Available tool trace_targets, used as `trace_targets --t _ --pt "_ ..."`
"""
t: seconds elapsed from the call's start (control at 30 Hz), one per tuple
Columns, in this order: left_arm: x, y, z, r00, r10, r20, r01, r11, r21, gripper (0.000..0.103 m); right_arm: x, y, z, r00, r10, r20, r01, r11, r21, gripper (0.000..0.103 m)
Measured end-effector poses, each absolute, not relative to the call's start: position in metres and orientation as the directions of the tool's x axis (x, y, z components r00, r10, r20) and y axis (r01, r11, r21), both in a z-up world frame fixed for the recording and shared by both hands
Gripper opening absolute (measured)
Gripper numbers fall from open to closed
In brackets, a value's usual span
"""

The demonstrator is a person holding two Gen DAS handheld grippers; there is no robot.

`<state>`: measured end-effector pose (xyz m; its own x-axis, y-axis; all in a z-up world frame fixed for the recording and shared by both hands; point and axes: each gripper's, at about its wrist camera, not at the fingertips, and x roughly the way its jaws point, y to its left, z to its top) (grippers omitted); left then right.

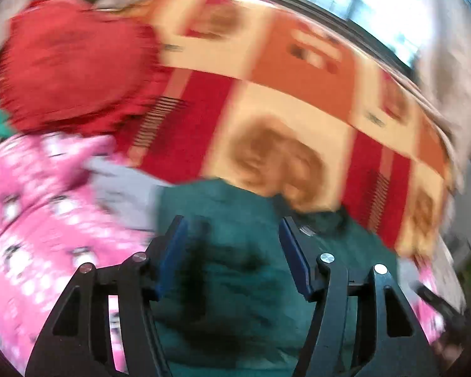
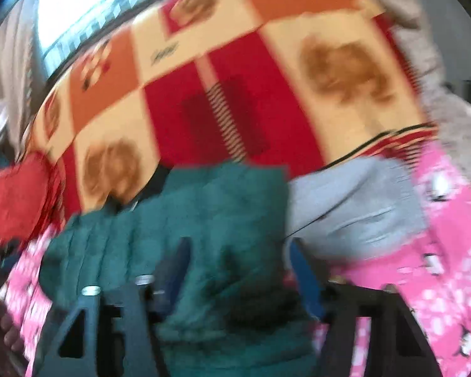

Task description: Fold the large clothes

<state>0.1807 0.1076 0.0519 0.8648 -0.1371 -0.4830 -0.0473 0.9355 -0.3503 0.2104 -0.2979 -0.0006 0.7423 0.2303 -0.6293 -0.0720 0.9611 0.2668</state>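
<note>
motion blur smears green garment folds, pink cloth.

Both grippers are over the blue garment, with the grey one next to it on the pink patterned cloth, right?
Not quite: the garment under the left gripper and the right gripper is dark green, not blue, as both wrist views show. The grey garment does lie beside it on the pink patterned cloth.

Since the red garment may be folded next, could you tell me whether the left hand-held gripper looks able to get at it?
Probably yes: the left hand-held gripper is open above the green garment, and the red garment lies uncovered ahead-left, beyond the pink one.
</note>
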Motion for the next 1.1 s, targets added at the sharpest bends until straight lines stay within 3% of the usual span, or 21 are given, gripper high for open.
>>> trace_targets --t 0.07,0.17,0.23,0.37,0.53,0.63,0.77,0.93,1.1 --pt "0.197 0.088 0.034 0.803 -0.118 -0.584 -0.048 0.964 -0.26 0.06 0.221 -0.28 -0.012 0.687 0.313 -0.656 -0.172 0.947 0.272 0.053" --pt "0.222 0.086 -0.004 0.675 0.015 -0.737 -0.178 0.974 -0.143 0.06 0.238 -0.253 -0.043 0.586 0.31 -0.749 -0.246 0.948 0.2 0.054" --pt "0.234 0.096 -0.033 0.59 -0.048 -0.806 -0.205 0.957 -0.207 0.064 0.247 -0.25 -0.062 0.535 0.286 -0.795 -0.235 0.954 0.185 0.054" --pt "0.231 0.099 -0.021 0.608 -0.03 -0.794 -0.232 0.949 -0.213 0.063 0.254 -0.252 -0.043 0.558 0.275 -0.783 -0.211 0.959 0.187 0.054" --pt "0.214 0.101 0.011 0.721 0.057 -0.691 -0.257 0.947 -0.19 0.063 0.269 -0.263 -0.003 0.757 0.229 -0.612 -0.122 0.97 0.212 0.054" --pt "0.216 0.1 0.02 0.77 0.073 -0.634 -0.253 0.947 -0.198 0.063 0.291 -0.258 -0.026 0.712 0.234 -0.662 -0.11 0.968 0.224 0.055" --pt "0.253 0.091 -0.019 0.668 -0.011 -0.744 -0.205 0.959 -0.198 0.064 0.298 -0.257 -0.053 0.688 0.215 -0.694 -0.093 0.973 0.209 0.065" --pt "0.26 0.089 -0.029 0.636 -0.021 -0.771 -0.217 0.954 -0.205 0.076 0.296 -0.253 -0.056 0.672 0.228 -0.704 -0.129 0.973 0.192 0.093" --pt "0.26 0.094 -0.035 0.627 -0.092 -0.774 -0.209 0.937 -0.281 0.086 0.293 -0.248 -0.049 0.685 0.172 -0.708 -0.101 0.985 0.141 0.094"
